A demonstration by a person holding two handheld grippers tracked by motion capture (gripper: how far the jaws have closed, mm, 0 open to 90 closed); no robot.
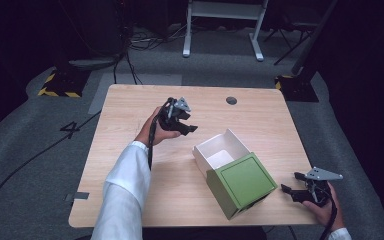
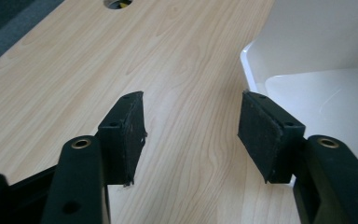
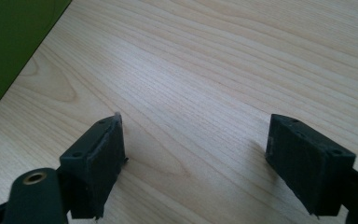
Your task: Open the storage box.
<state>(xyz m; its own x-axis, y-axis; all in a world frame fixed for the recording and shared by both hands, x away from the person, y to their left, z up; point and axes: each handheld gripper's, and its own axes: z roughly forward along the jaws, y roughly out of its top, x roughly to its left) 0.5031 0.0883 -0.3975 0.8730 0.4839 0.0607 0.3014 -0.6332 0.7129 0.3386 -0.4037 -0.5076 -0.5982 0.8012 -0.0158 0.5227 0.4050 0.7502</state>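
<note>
A white box (image 1: 220,150) lies open in the middle of the table, and its green lid (image 1: 242,181) hangs tilted off the near right side. My left gripper (image 1: 191,126) hovers above the table to the left of the box, open, nothing between its jaws. In the left gripper view the box's white rim (image 2: 251,70) sits just right of the open left gripper (image 2: 191,126). My right gripper (image 1: 291,187) rests near the table's front right corner, open and empty, right of the lid. In the right gripper view the green lid (image 3: 14,42) fills the top left, beyond the open right gripper (image 3: 196,149).
The wooden table (image 1: 130,125) has a round cable hole (image 1: 231,100) near its far edge. A white desk frame (image 1: 222,20) stands on the floor behind, with cables and black stands with yellow-black bases (image 1: 60,85) to the sides.
</note>
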